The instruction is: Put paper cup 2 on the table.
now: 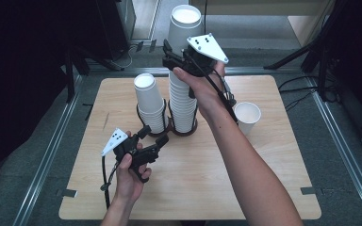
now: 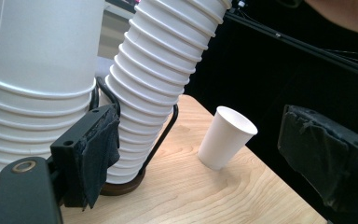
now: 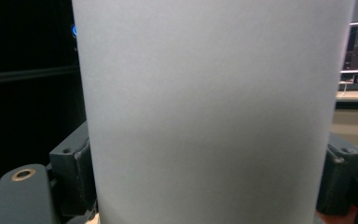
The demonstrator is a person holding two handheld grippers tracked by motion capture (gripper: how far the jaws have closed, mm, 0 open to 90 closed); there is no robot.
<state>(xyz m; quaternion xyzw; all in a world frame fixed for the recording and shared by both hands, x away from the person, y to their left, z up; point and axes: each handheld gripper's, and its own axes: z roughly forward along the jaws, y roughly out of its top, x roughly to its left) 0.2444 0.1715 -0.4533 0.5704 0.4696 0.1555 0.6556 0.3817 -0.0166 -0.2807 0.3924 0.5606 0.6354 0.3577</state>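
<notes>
Setting: pale wooden desk (image 1: 264, 188) on grey floor, dark room around.
High view, right gripper (image 1: 173, 55): raised, jaws clamped on top cup (image 1: 185, 26) above tall cup stack (image 1: 183, 106) in its ring holder.
High view, left gripper (image 1: 153, 136): low on desk, just beside short cup stack (image 1: 150, 103), jaws apart, holding nothing.
High view, single cup (image 1: 247, 117): upright near right edge.
Left gripper view: jaws released; tall stack (image 2: 161, 79) leaning; single cup (image 2: 226, 137) standing beyond.
Right gripper view: white cup wall (image 3: 214, 112) pinched between both jaws.
</notes>
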